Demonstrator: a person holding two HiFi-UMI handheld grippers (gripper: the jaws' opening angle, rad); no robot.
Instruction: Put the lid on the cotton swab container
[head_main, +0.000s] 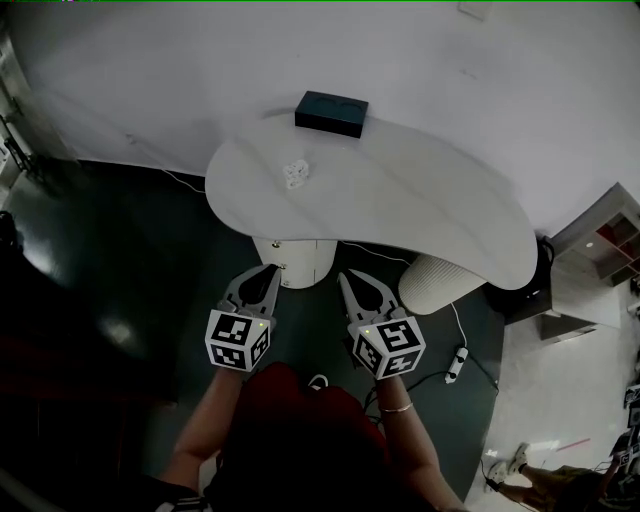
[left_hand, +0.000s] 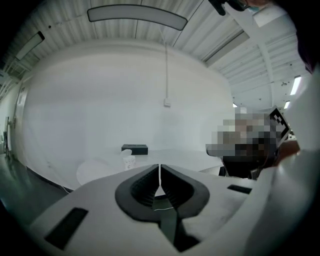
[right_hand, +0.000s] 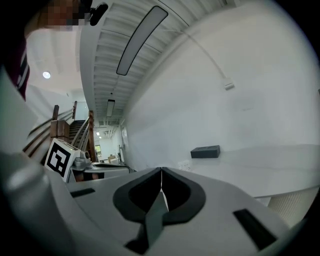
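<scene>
Head view: my left gripper (head_main: 268, 272), right gripper (head_main: 346, 277) closed, empty; container (head_main: 296, 174) far, probably light, slick plastic; pinch sides.

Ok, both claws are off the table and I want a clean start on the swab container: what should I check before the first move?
1. Nothing in the left claw: ok, jaws together, nothing between them.
2. Nothing in the right claw: ok, same.
3. Both opened for a grasp: not ok, both are shut.
4. The cotton swab container in sight: ok, it is on the white table, apart from the dark box.
5. Where the lid is: cannot tell, too small to make out.
6. Claws up at the container: not ok, both hang short of the table's near edge.
</scene>
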